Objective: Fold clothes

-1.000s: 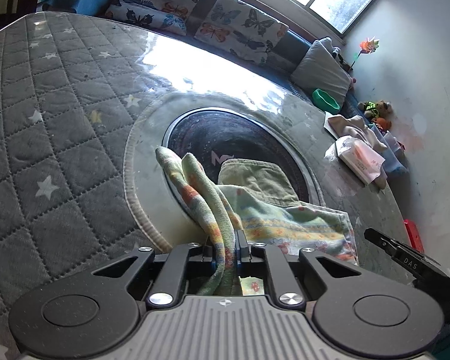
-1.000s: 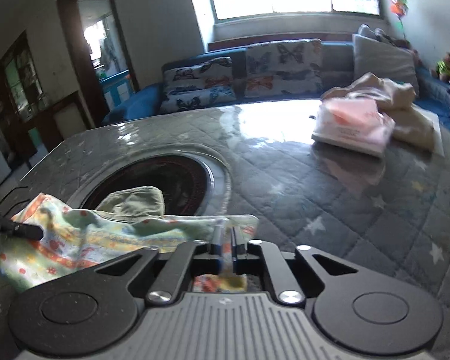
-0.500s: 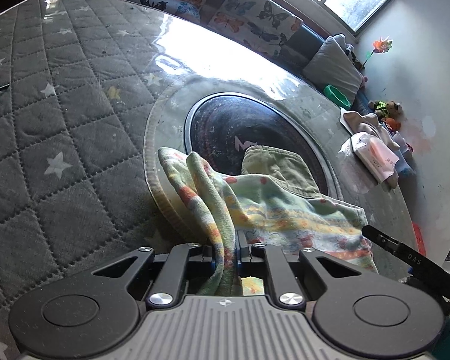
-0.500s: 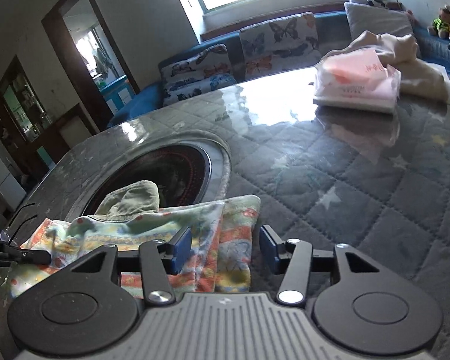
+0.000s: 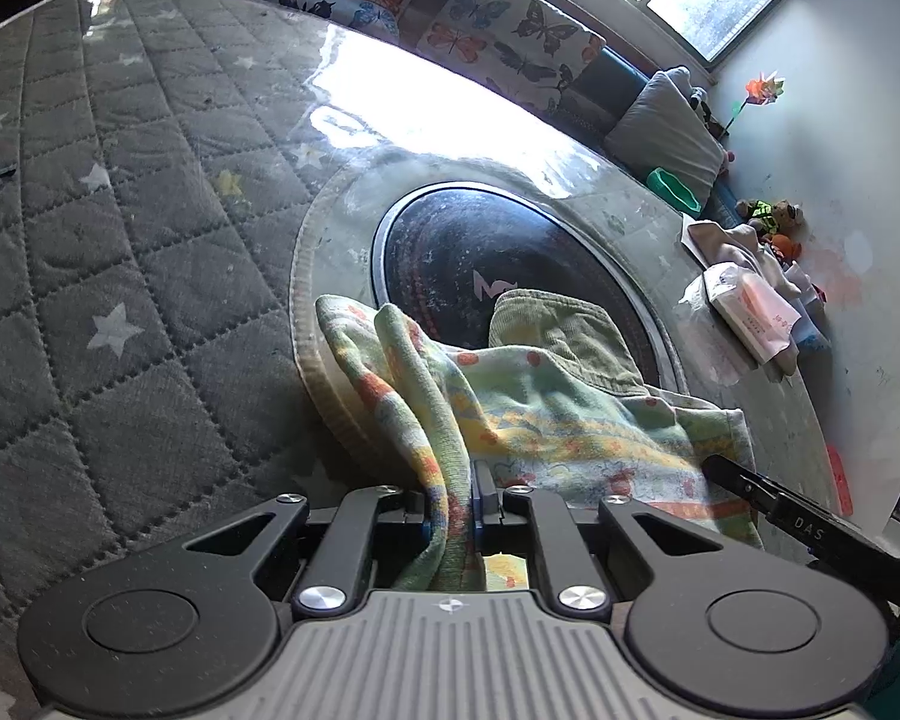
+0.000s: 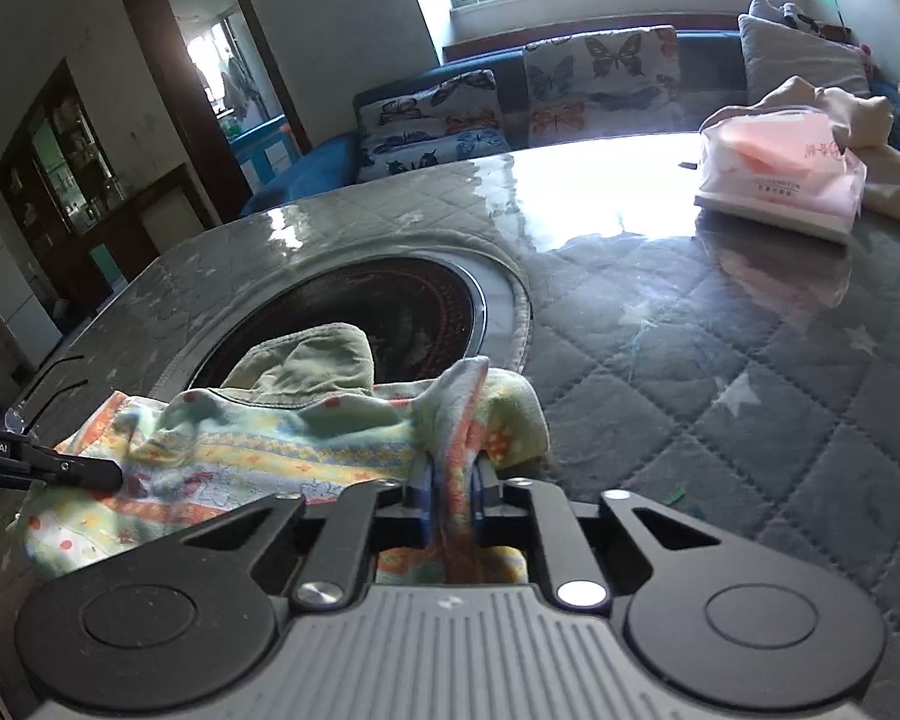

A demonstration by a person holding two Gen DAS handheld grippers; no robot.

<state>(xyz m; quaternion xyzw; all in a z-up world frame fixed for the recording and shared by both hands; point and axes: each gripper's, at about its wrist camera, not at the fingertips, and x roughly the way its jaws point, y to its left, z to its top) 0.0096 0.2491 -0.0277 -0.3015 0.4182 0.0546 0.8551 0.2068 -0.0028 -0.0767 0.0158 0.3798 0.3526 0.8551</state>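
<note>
A patterned green, yellow and orange garment point(image 5: 558, 414) lies bunched on the quilted grey table, partly over a round black hotplate point(image 5: 486, 258). An olive-green cloth piece point(image 5: 558, 330) sits on top of it. My left gripper point(image 5: 453, 510) is shut on the garment's left edge, folds pinched between its jaws. My right gripper point(image 6: 453, 498) is shut on the garment's right edge point(image 6: 468, 414). The garment point(image 6: 258, 450) stretches between both grippers. The right gripper's tip point(image 5: 768, 498) shows in the left wrist view, and the left gripper's tip point(image 6: 72, 471) shows in the right wrist view.
A pink tissue pack point(image 6: 780, 180) and a beige cloth point(image 6: 870, 138) lie at the table's far right. A sofa with butterfly cushions point(image 6: 510, 102) runs behind the table. A green bowl point(image 5: 672, 186) sits near the table's far edge. Glasses point(image 6: 42, 384) lie at the left.
My right gripper opened half a second ago and has closed again on a bunched fold of the garment's right edge. The left gripper kept its hold and shifted slightly.
</note>
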